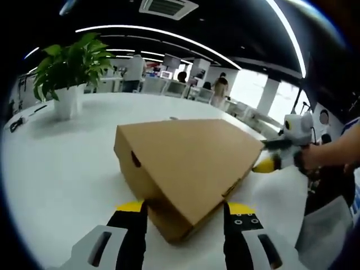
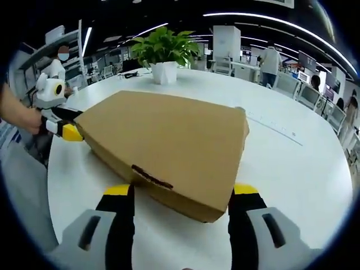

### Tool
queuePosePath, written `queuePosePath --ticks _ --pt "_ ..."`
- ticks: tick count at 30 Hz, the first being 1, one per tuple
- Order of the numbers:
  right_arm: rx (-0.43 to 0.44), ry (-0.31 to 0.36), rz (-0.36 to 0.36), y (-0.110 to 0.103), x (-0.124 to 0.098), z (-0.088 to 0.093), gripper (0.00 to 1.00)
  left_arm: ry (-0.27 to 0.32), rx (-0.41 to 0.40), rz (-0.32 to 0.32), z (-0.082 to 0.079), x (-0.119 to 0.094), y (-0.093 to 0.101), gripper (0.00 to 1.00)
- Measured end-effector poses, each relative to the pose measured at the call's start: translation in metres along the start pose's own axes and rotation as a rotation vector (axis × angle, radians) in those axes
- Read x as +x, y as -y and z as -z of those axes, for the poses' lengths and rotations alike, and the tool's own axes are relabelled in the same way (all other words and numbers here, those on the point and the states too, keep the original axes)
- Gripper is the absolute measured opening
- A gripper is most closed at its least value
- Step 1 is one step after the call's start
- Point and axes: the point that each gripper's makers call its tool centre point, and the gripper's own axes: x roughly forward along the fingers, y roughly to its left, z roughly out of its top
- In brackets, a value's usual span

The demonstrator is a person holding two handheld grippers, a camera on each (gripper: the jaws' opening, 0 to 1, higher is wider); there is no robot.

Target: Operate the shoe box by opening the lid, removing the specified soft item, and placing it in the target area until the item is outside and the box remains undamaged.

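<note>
Left gripper view: closed shoe box (image 1: 191,163) is framed by spread left gripper (image 1: 185,211); right gripper (image 1: 264,164) at three o'clock, its grip state cannot be told.

Shoe box (image 1: 191,163) matt brown cardboard; table (image 1: 62,163) smooth white, perhaps laminate.

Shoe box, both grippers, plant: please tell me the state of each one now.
shoe box: lid closed, lying flat on the white table, looks undamaged.
left gripper: open, jaws on either side of a box corner.
right gripper: open, jaws on either side of a box corner.
potted plant: upright on the table, behind the box.
</note>
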Motion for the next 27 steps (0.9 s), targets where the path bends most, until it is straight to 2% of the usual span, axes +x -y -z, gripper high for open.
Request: queuePosePath --ticks 19,27 --pt "0.012 0.004 0.032 -0.009 0.001 -0.002 0.63 -0.019 0.025 -0.008 0.000 -0.003 -0.003 0.53" --pt "0.021 0.006 0.045 -0.026 0.001 -0.002 0.63 -0.025 0.034 -0.006 0.006 -0.015 -0.014 0.53"
